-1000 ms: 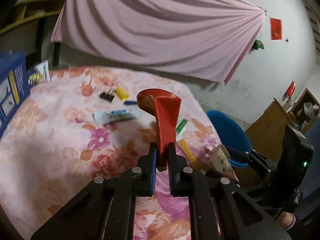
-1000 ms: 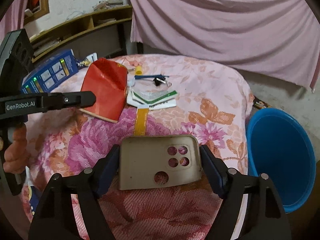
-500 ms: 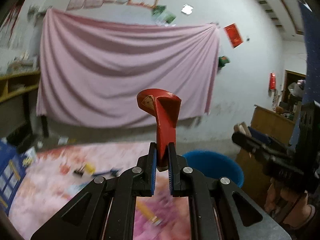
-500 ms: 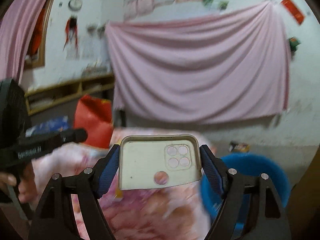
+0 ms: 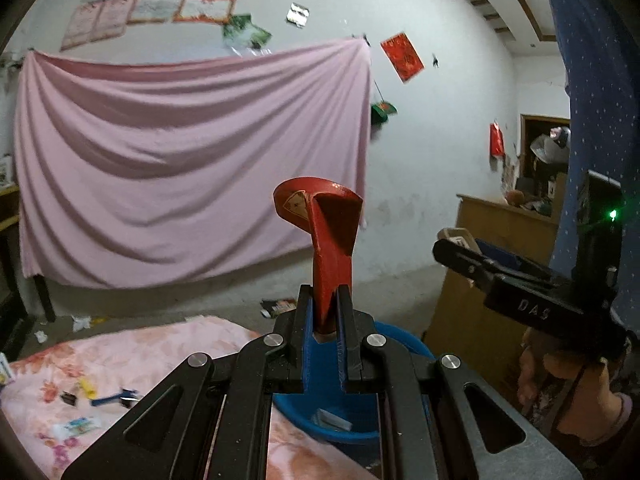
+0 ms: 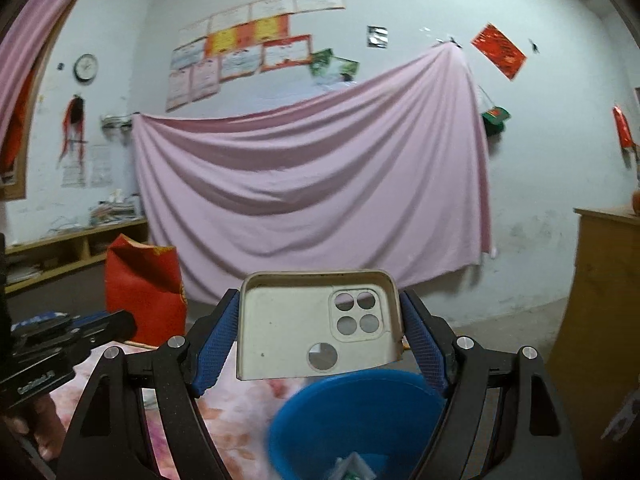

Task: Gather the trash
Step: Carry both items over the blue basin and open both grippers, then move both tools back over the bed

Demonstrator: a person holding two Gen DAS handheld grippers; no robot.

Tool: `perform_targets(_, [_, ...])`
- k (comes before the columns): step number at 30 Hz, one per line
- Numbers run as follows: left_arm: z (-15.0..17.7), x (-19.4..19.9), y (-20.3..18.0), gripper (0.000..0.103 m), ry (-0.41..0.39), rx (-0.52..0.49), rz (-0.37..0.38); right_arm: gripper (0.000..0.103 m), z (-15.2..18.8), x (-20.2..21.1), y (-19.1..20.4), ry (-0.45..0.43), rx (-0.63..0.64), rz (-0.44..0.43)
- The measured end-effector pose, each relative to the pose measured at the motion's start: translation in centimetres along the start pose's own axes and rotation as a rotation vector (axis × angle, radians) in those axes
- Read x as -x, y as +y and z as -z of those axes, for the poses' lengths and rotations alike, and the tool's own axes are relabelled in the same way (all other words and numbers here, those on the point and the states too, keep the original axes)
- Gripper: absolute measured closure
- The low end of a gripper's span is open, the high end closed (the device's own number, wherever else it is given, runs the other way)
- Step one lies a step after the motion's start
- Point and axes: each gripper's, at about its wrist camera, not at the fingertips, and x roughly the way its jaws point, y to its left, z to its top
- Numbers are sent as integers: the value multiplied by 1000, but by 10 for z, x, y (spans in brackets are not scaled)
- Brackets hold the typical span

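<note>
A second ago both cameras were looking down on the flowered surface (image 5: 132, 352); now both tongs are raised and turning toward the blue basin (image 6: 360, 412), and the pink curtain (image 5: 192, 160) and the wall are filling the views. Both pieces of trash are sitting in the same grips as before.

The left tongs (image 5: 325, 320) are pressed nearly together, pinching the lower edge of a folded red envelope (image 5: 324, 232), which is standing upright above the basin's near rim.

The right tongs (image 6: 320, 332) are spread wide, clamping a beige phone case (image 6: 304, 320) across its width, camera holes facing the lens; the case is hanging over the basin, where some paper scraps (image 6: 352, 468) are already lying. Small litter is remaining on the surface.
</note>
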Motion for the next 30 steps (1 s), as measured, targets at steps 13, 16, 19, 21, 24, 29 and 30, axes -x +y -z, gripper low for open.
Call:
perform_targets(13, [9, -51, -18, 94, 232, 90, 47, 25, 54, -35, -50, 193, -93, 67])
perform_targets(16, [11, -60, -14, 90, 275, 131, 41, 25, 64, -43, -52, 230, -106, 66])
perform_targets(19, [13, -68, -7, 87, 323, 164, 32, 25, 72, -51, -54, 270, -120, 64])
perform_targets(21, [14, -69, -3, 69, 333, 186, 26, 24, 75, -55, -55, 288, -128, 61])
perform_targets(24, [15, -64, 6, 66, 321, 224, 19, 24, 78, -61, -55, 317, -131, 58])
perform_targets(29, [10, -50, 17, 66, 299, 236, -16, 23, 77, -64, -53, 338, -123, 57])
perform_targets(30, [9, -47, 20, 65, 291, 234, -24, 23, 76, -63, -52, 334, -122, 56])
